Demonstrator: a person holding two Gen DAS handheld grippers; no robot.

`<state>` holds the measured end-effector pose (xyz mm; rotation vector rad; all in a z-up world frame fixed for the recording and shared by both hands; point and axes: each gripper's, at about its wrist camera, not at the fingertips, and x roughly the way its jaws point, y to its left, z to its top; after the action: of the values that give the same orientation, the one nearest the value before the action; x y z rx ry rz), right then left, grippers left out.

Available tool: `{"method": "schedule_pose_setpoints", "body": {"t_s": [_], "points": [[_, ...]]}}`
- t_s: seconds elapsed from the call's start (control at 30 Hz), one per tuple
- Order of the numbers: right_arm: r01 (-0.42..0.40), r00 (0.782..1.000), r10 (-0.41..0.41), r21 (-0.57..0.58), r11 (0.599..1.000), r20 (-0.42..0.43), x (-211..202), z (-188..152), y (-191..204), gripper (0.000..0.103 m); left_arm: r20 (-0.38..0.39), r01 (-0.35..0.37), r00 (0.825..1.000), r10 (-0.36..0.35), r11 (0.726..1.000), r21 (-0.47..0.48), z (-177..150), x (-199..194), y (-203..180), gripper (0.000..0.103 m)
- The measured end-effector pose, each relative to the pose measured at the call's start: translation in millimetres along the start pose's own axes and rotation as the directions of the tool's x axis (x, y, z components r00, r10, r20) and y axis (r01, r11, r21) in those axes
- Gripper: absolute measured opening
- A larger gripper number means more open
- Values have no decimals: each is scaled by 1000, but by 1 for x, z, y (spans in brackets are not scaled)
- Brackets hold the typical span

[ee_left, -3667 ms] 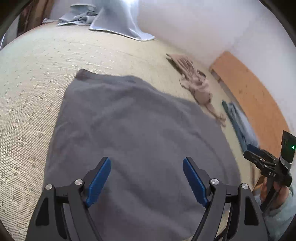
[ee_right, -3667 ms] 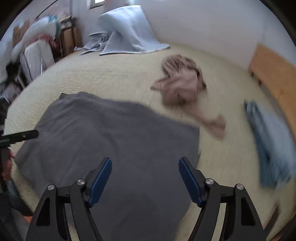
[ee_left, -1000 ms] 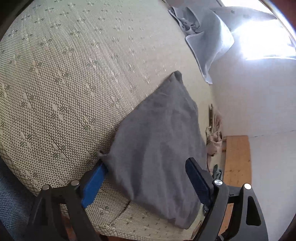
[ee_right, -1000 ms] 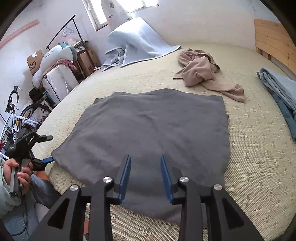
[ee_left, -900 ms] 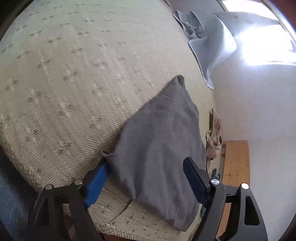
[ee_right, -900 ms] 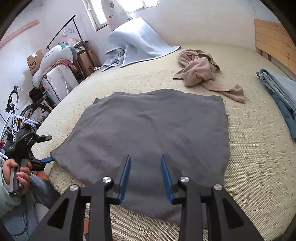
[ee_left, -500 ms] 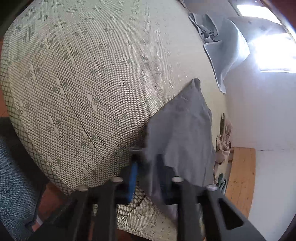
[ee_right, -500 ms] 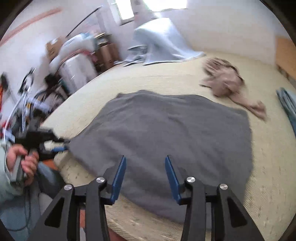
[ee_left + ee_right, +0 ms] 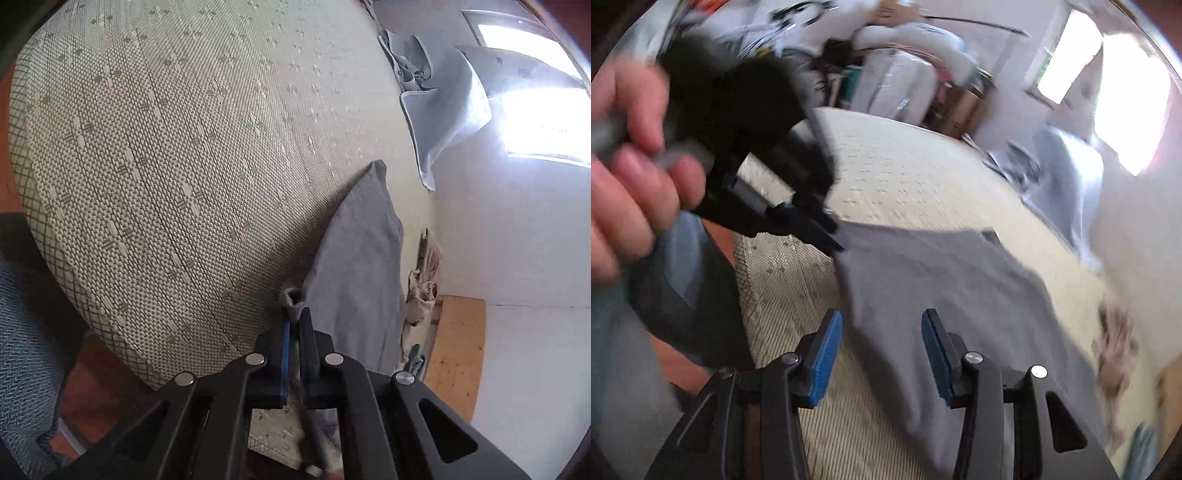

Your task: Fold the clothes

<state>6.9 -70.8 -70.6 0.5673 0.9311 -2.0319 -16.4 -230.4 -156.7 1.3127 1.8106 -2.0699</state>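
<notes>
A grey cloth (image 9: pixel 354 258) lies spread flat on the woven bed mat (image 9: pixel 166 166). My left gripper (image 9: pixel 294 317) is shut on its near corner, and a small tuft of fabric sticks out past the pads. In the blurred right wrist view, a hand (image 9: pixel 624 177) holds that left gripper (image 9: pixel 812 225), which pinches the corner of the grey cloth (image 9: pixel 942 280). My right gripper (image 9: pixel 882 332) hovers just over the cloth's near edge, close beside the left one. Its jaws stand apart; cloth lies below and between them, but the pads do not press on it.
A light blue blanket (image 9: pixel 443 110) lies against the far wall. A beige garment (image 9: pixel 421 291) and a blue one (image 9: pixel 415 360) lie near the wooden headboard (image 9: pixel 454 350). A person's jeans-clad leg (image 9: pixel 676 258) is at the bed's edge. Room clutter (image 9: pixel 886 74) stands beyond.
The left jaws have closed on the grey cloth's corner. The right gripper has swung fast to the left toward the left gripper, rolled, and its jaws stand wider.
</notes>
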Motion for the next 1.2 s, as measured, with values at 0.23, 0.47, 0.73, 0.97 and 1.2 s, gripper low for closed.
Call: {"method": "schedule_pose_setpoints", "body": {"t_s": [0.23, 0.47, 0.73, 0.97, 1.2], "points": [[91, 996, -91, -149, 985, 4, 36, 11, 28, 48, -20, 22, 1000, -23, 999, -36, 6, -6, 10, 3], [66, 997, -73, -199, 978, -29, 54, 8, 36, 2, -24, 48, 999, -49, 998, -40, 7, -21, 19, 4], [35, 999, -35, -119, 992, -2, 44, 18, 20, 1, -7, 134, 991, -135, 989, -57, 9, -24, 20, 65], [14, 1000, -14, -101, 995, 4, 41, 20, 15, 1, -79, 134, 987, -139, 989, -68, 6, 7, 13, 70], [-37, 999, 37, -84, 996, 7, 41, 22, 7, 1, -78, 123, 989, -126, 992, -39, 6, 10, 7, 35]]}}
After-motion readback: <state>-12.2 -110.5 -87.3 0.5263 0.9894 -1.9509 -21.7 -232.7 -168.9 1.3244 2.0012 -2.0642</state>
